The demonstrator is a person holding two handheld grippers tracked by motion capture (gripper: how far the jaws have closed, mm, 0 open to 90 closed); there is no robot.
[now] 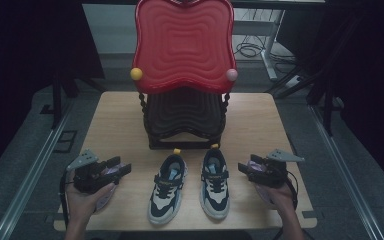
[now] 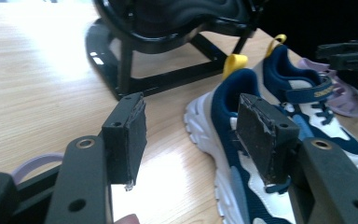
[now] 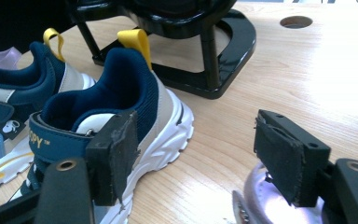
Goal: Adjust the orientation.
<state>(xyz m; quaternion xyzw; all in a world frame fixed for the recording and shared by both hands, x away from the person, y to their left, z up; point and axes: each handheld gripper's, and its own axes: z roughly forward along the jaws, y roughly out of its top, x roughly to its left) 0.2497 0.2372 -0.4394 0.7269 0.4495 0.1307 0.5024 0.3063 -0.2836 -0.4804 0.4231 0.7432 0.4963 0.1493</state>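
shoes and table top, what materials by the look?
Shoes: likely synthetic leather and knit fabric, matte, with glossy white moulded rubber-like soles and yellow woven heel loops. Table: light wood or wood-look laminate, visible grain, faint sheen.

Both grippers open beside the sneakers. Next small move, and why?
Probably ease the left gripper inward onto the left sneaker: its fingers stand open and empty, that sneaker lies just beside them, and the right gripper waits open by the right sneaker.

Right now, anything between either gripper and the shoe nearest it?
Nothing visible. Left gripper and left shoe have bare table between them; same for right gripper and right shoe. Both jaws open, empty.
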